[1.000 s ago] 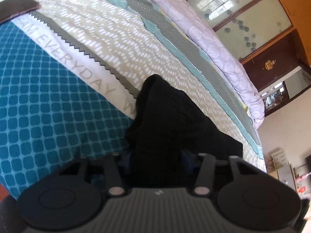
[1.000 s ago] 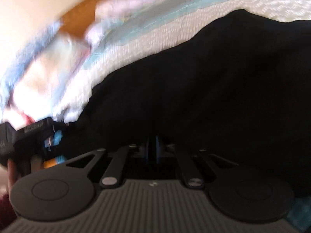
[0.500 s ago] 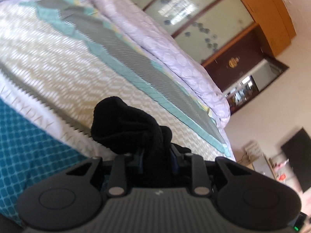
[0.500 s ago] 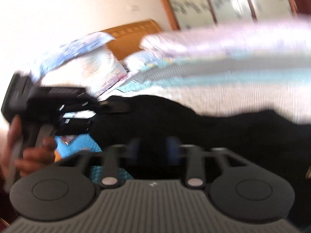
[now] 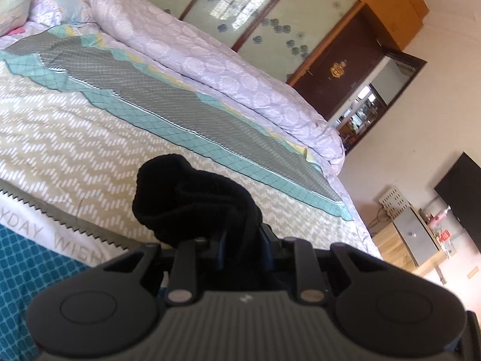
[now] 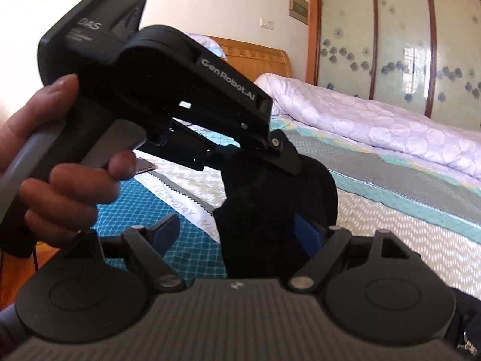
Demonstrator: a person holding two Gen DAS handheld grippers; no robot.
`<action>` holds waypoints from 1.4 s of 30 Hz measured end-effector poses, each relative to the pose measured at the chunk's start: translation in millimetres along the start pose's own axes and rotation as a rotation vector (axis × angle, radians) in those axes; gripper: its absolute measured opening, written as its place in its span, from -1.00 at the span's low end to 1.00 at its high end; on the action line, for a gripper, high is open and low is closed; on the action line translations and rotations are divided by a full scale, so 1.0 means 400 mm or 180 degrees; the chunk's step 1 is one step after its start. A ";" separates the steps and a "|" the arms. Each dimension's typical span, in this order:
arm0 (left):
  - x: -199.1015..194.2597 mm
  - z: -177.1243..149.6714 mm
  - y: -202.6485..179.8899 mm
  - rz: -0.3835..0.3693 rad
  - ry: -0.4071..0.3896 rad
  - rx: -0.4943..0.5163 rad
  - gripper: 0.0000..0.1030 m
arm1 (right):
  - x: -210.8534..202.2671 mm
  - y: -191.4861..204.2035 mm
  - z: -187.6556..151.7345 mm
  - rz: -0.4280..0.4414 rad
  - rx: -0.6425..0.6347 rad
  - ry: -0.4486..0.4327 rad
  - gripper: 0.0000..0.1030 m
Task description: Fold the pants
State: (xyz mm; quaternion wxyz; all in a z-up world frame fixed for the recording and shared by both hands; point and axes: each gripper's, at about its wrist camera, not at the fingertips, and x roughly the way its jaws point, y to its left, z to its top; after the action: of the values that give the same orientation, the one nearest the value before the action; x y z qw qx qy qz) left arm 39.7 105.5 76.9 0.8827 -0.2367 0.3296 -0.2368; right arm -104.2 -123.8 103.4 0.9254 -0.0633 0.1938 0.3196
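Observation:
The black pants (image 5: 192, 201) hang bunched from my left gripper (image 5: 243, 243), which is shut on them above the bed. In the right wrist view the left gripper (image 6: 264, 156), held in a hand, pinches the pants (image 6: 270, 210) from above. My right gripper (image 6: 240, 234) is open, its blue-padded fingers (image 6: 306, 234) spread wide. The hanging pants lie between them, against the right finger. The lower part of the pants is hidden behind the gripper bodies.
The bed (image 5: 90, 138) has a patterned teal, beige and grey cover with a rolled lilac quilt (image 5: 210, 69) along its far side. A wardrobe (image 6: 396, 39) with frosted doors stands behind. A cabinet (image 5: 415, 234) and dark screen (image 5: 463, 192) stand past the bed's foot.
My left gripper has lifted the pants off the bed and shut on them. My right gripper has opened wide, let go of the fabric and risen beside the left one.

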 end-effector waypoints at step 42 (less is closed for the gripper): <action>0.395 -0.193 -0.196 -0.0090 0.1253 0.0256 -0.23 | -0.467 -0.573 -0.418 -0.2065 0.3804 -0.0888 0.24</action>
State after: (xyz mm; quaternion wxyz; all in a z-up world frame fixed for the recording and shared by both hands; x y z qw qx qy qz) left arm 71.8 -66.1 -4.1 0.8066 -0.1550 0.4827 -0.3038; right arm -151.0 -450.5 23.2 0.8666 0.4440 0.1871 -0.1296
